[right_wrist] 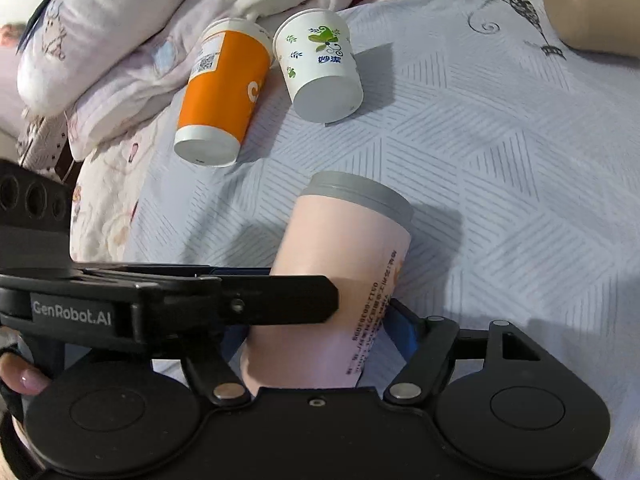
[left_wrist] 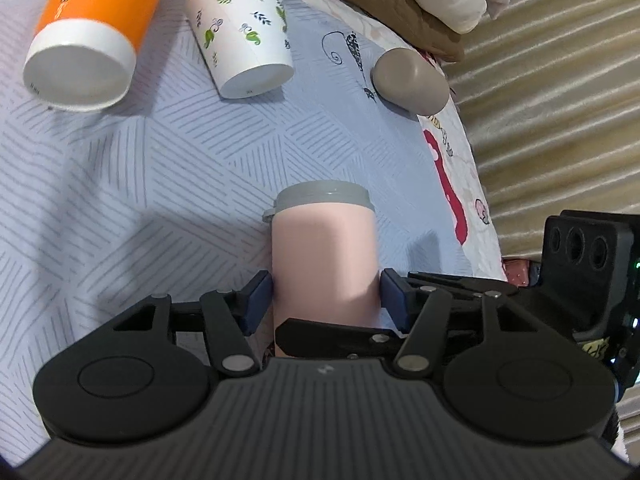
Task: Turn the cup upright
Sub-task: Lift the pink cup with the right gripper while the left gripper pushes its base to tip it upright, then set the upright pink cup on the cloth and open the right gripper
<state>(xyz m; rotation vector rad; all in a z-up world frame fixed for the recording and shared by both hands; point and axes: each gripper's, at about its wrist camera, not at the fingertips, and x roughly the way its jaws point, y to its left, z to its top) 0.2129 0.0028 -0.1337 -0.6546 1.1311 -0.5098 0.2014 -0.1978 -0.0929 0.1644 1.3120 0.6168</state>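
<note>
A pink cup [left_wrist: 324, 256] with a grey lid [left_wrist: 322, 196] is held over the bed, lid end pointing away from both cameras. My left gripper [left_wrist: 326, 294] is shut on its body, blue pads on both sides. My right gripper [right_wrist: 320, 320] also grips the pink cup [right_wrist: 340, 280], which tilts to the right there. The left gripper's finger crosses in front of it in the right wrist view. An orange cup [right_wrist: 220, 96] and a white leaf-print cup [right_wrist: 320, 68] stand upside down on the bedspread.
The blue-grey patterned bedspread [left_wrist: 160, 168] covers the bed. A beige cup [left_wrist: 412, 80] lies on its side near the bed's edge. Folded white bedding [right_wrist: 120, 32] is piled behind the cups. A ribbed beige surface [left_wrist: 560, 100] lies beyond the bed edge.
</note>
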